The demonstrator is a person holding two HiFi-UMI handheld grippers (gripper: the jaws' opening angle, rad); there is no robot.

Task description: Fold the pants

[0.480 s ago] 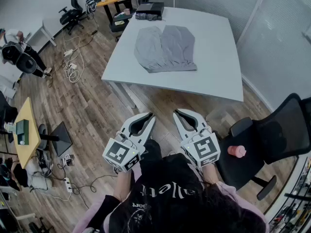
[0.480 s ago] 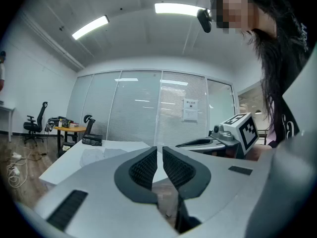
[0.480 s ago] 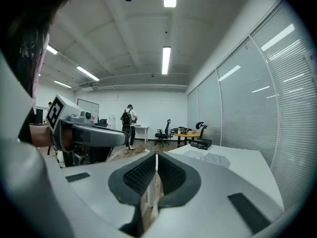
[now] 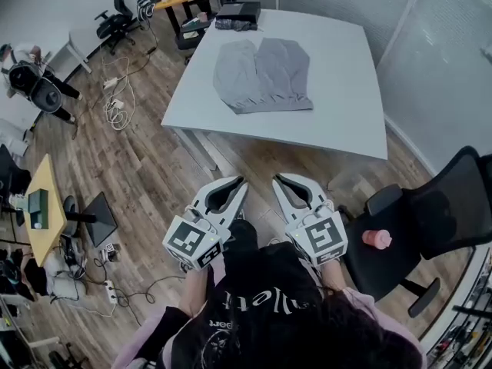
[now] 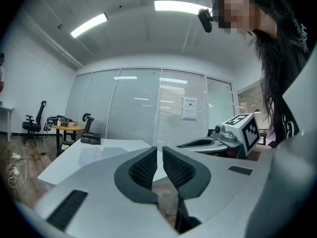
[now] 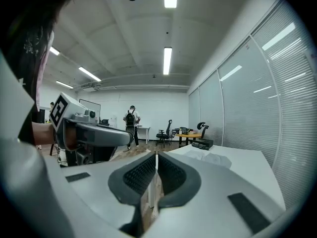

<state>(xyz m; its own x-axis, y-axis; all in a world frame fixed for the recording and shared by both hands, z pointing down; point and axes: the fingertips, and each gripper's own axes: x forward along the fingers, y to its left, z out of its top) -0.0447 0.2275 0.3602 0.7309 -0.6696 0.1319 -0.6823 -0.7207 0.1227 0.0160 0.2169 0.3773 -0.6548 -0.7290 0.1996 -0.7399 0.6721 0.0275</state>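
Grey pants (image 4: 261,74) lie flat on the white table (image 4: 338,98), legs side by side; they also show faintly as pale cloth (image 5: 94,155) in the left gripper view and as the pants (image 6: 212,157) in the right gripper view. My left gripper (image 4: 240,181) and right gripper (image 4: 278,178) are held close to the person's chest, well short of the table, over the wooden floor. Both are shut with nothing between the jaws. The left gripper (image 5: 159,150) and right gripper (image 6: 156,155) point roughly level toward the table.
A black box (image 4: 237,14) sits at the table's far corner. A black office chair (image 4: 430,229) with a pink object (image 4: 375,239) on its seat stands at the right. Cables (image 4: 115,98) lie on the floor at left, near a small yellow table (image 4: 42,206). A glass partition (image 4: 430,60) runs along the right.
Both grippers hold nearly the same place. A person at the far left has shifted slightly.
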